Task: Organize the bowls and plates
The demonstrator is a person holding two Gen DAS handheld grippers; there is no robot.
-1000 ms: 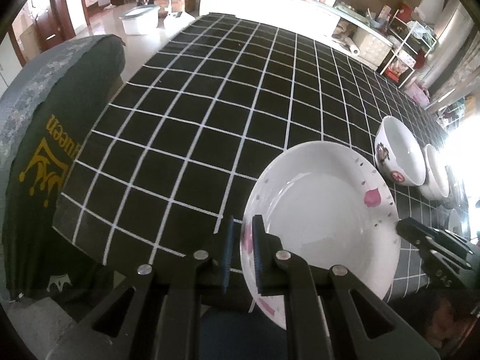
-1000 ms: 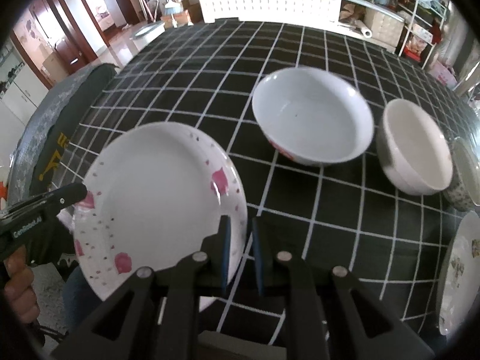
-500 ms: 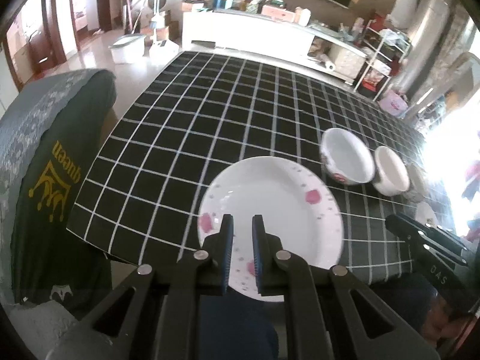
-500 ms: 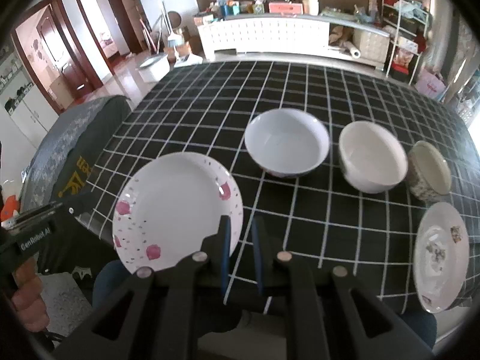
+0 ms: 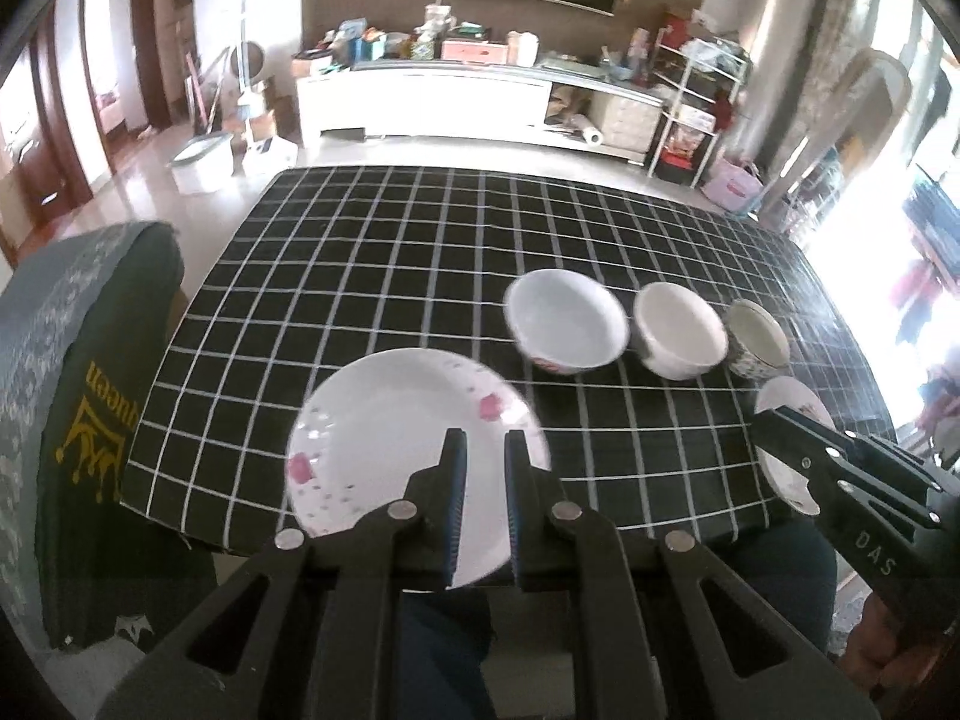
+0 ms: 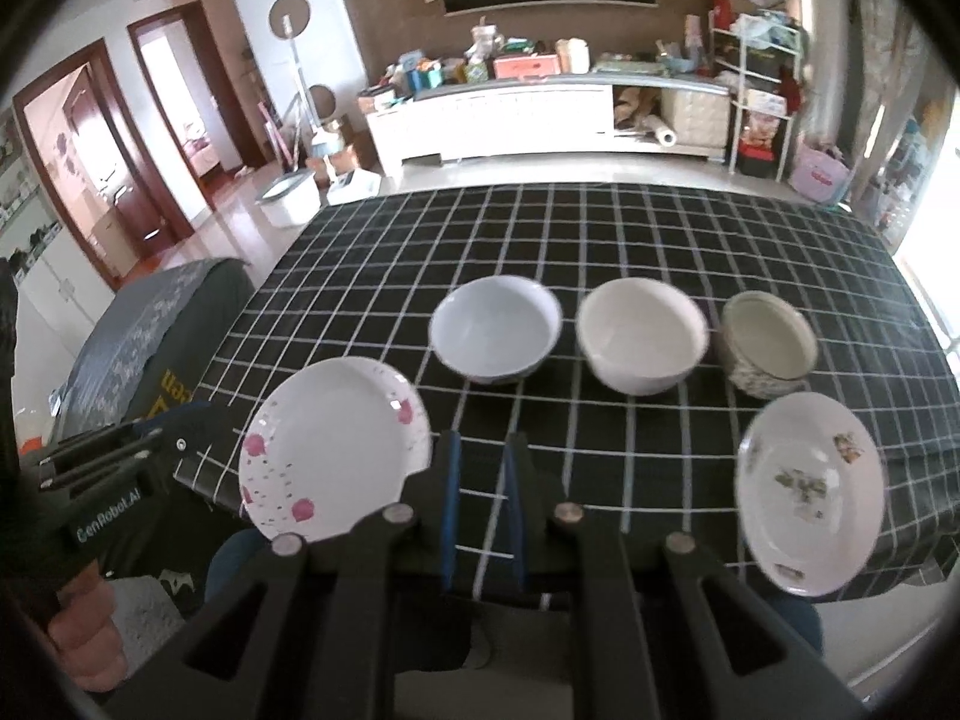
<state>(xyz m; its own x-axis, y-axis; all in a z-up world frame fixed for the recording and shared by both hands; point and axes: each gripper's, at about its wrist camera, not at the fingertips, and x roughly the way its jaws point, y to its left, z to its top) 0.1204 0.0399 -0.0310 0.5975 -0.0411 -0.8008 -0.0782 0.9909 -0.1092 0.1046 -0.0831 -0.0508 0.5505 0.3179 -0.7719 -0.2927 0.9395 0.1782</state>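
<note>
A white plate with pink flowers (image 5: 390, 438) (image 6: 330, 450) lies at the front left of the black checked table (image 5: 390, 252) (image 6: 660, 228), its near rim at the table's edge. Behind it three bowls stand in a row: a blue-white bowl (image 5: 567, 330) (image 6: 495, 336), a white bowl (image 5: 678, 330) (image 6: 642, 333) and a small patterned bowl (image 5: 757, 339) (image 6: 768, 342). A second flowered plate (image 6: 810, 486) (image 5: 786, 402) lies front right. My left gripper (image 5: 485, 441) (image 6: 198, 414) hangs above the pink plate, shut and holding nothing. Between the plates my right gripper (image 6: 483, 441) (image 5: 759, 417) is shut too, with nothing in it.
A chair with a dark cover and gold lettering (image 5: 90, 390) (image 6: 138, 330) stands at the table's left side. A person's hand (image 6: 78, 630) holds the left gripper's handle. A long white cabinet (image 5: 420, 102) and a shelf rack (image 6: 756, 96) line the far wall.
Both grippers have risen and drawn back from the table, so the plates and bowls look smaller and more of the room shows. The pink-flowered plate stays on the table.
</note>
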